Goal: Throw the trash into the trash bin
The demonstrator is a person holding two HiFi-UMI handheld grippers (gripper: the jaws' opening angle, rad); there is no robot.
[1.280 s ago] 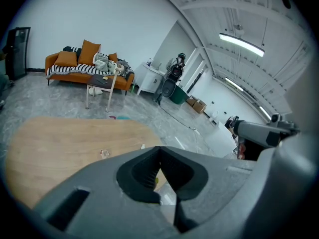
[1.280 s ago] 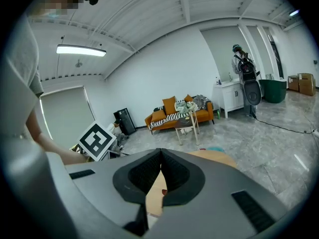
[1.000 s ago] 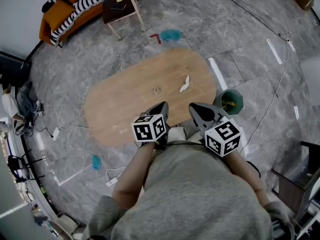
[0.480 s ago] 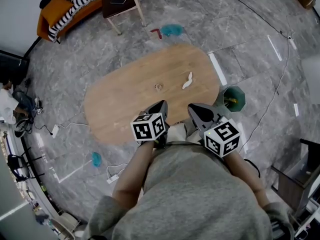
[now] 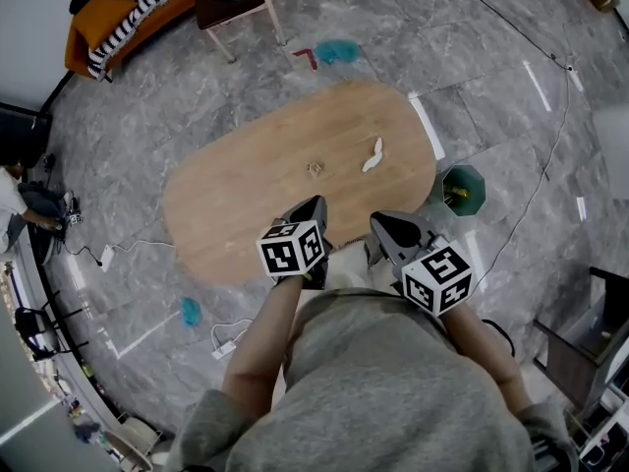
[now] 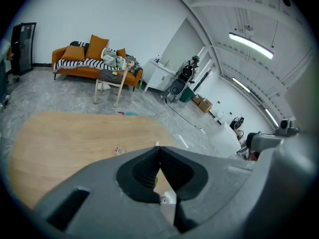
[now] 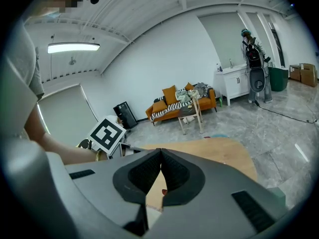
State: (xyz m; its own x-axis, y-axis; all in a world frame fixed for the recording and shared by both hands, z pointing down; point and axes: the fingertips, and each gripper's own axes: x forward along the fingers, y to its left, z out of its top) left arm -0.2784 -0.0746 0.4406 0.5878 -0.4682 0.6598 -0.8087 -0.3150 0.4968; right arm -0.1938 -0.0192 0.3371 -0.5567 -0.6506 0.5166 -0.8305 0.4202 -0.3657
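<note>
Left hand-held gripper (image 5: pixel 316 205) and right hand-held gripper (image 5: pixel 379 224) are closed, empty; head view adds green bin (image 5: pixel 462 191).

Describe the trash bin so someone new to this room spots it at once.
Find the oval wooden table in the middle of the grey stone floor. In the head view, the trash bin stands on the floor just off the table's right end. It is the only dark green, open-topped container there.

Head view overhead, gripper views share table (image 5: pixel 246 200)
</note>
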